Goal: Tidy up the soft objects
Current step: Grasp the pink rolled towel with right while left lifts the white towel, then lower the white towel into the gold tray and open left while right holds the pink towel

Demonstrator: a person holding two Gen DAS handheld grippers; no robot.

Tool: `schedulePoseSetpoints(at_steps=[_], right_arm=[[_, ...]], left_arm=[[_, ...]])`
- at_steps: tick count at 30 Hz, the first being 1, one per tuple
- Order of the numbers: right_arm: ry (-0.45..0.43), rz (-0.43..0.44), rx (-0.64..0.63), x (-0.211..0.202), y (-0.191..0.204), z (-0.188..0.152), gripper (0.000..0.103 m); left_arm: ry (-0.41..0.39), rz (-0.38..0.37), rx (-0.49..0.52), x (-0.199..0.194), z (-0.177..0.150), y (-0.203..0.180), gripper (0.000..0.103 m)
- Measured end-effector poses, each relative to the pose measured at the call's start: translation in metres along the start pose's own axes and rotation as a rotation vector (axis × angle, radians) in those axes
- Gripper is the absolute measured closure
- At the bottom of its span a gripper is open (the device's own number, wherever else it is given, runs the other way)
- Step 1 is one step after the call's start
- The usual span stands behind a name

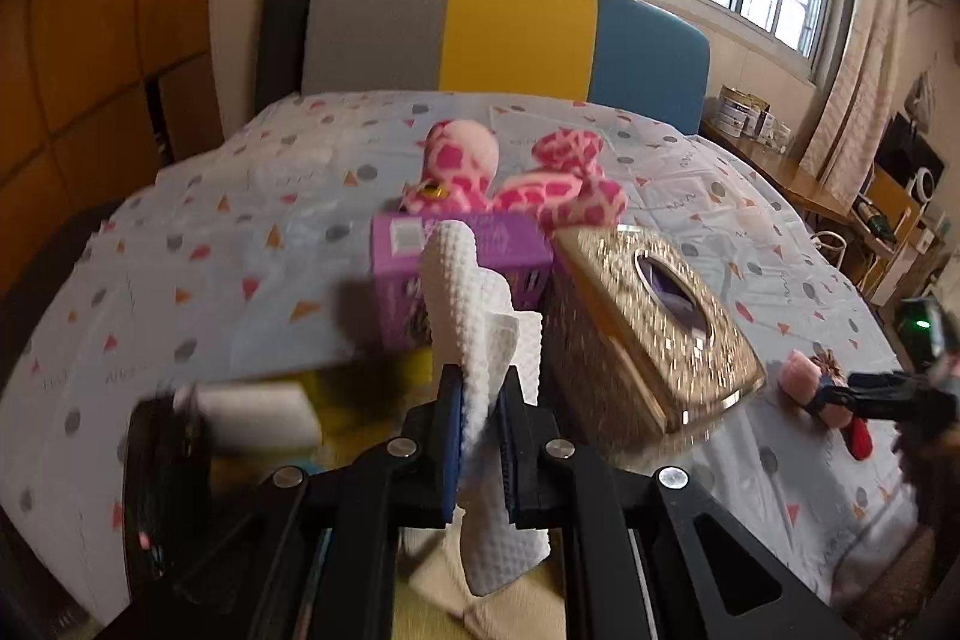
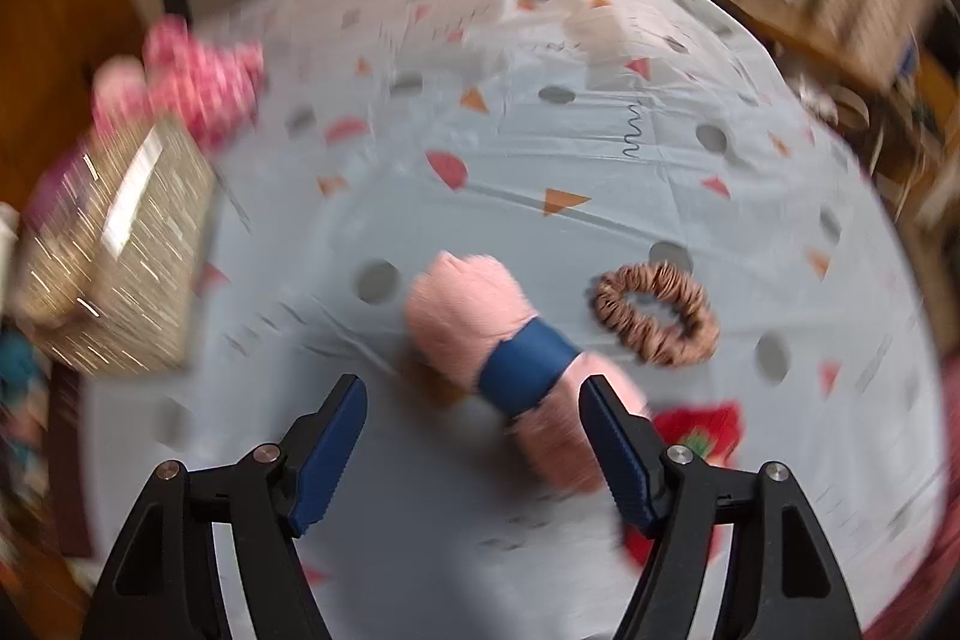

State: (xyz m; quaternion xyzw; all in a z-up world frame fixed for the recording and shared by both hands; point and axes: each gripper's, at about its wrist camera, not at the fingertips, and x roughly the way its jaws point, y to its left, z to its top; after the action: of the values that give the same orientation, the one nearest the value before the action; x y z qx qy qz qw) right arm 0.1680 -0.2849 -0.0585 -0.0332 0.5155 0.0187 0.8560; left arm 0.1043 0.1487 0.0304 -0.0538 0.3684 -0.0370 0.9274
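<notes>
Right wrist view smeared by motion blur almost throughout: gold tissue box (image 2: 114, 250) at nine o'clock streaked, pink spotted plush (image 2: 198, 88) at ten o'clock shapeless. Red item (image 2: 702, 430) at four o'clock partly hidden behind the right gripper's finger (image 2: 618, 454), kind unreadable. Lower end of pink fuzzy toy (image 2: 468, 316) covered by the same finger. In the left wrist view, purple box (image 1: 408, 244) partly screened at centre by white textured cloth (image 1: 474, 340); print illegible. White block (image 1: 258, 412) at eight o'clock blurred. Small doll (image 1: 822, 388) at three o'clock half hidden, details too small
</notes>
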Motion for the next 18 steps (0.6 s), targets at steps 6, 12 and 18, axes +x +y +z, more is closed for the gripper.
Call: schedulePoseSetpoints(at_steps=[6,12,18], right_arm=[[0.117,-0.134,-0.112,0.048,-0.006,0.002,0.029],[0.092,-0.057,-0.031,0.051,-0.01,0.001,0.064],[0.091,-0.066,-0.001,0.05,-0.006,-0.002,0.065]], left_arm=[[0.0,0.05,-0.03,-0.026,-0.039,0.011,0.092],[-0.012,0.108,-0.061,-0.041,-0.055,0.02,0.092],[-0.034,0.137,-0.061,-0.052,-0.065,0.026,0.092]])
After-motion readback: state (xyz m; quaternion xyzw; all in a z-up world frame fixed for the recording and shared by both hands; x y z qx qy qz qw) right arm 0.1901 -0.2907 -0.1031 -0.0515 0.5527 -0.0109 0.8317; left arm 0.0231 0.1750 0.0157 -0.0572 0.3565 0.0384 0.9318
